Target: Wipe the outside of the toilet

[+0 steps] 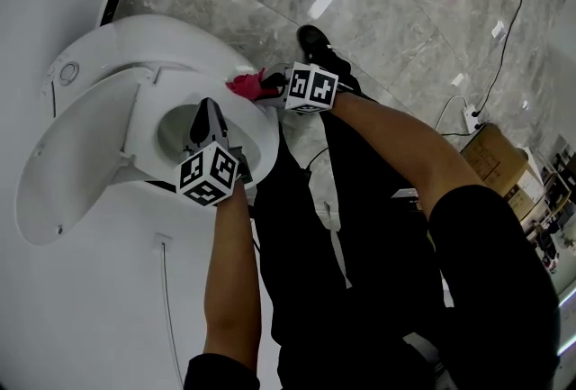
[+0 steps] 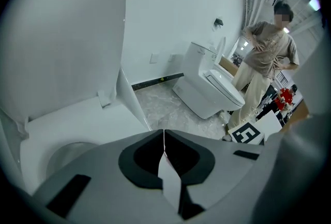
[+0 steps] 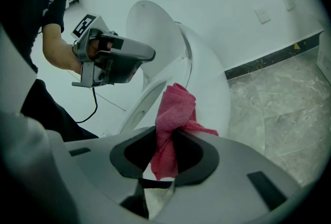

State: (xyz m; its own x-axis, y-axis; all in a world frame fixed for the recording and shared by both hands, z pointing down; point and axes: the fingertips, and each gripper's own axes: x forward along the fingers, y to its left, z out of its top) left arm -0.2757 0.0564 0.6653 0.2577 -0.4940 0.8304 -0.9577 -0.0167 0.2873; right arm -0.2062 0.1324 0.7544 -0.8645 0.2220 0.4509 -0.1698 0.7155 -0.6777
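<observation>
The white toilet [image 1: 99,77] stands at the left of the head view, its lid [image 1: 49,190] raised. A red cloth [image 1: 245,86] rests against the outer rim on the bowl's right side, with my right gripper [image 1: 266,87] shut on it. In the right gripper view the cloth [image 3: 174,112] bunches up from between the jaws of the right gripper [image 3: 165,148], beside the toilet's outer shell [image 3: 209,80]. My left gripper [image 1: 209,112] hovers over the bowl. Its jaws are shut on nothing in the left gripper view [image 2: 164,137], facing the raised lid [image 2: 67,31].
A second toilet [image 2: 209,91] stands across the marble floor, with a person [image 2: 264,62] next to it. A power strip [image 1: 470,116] with cables and a cardboard box [image 1: 497,158] lie to the right. The white wall runs close behind the toilet.
</observation>
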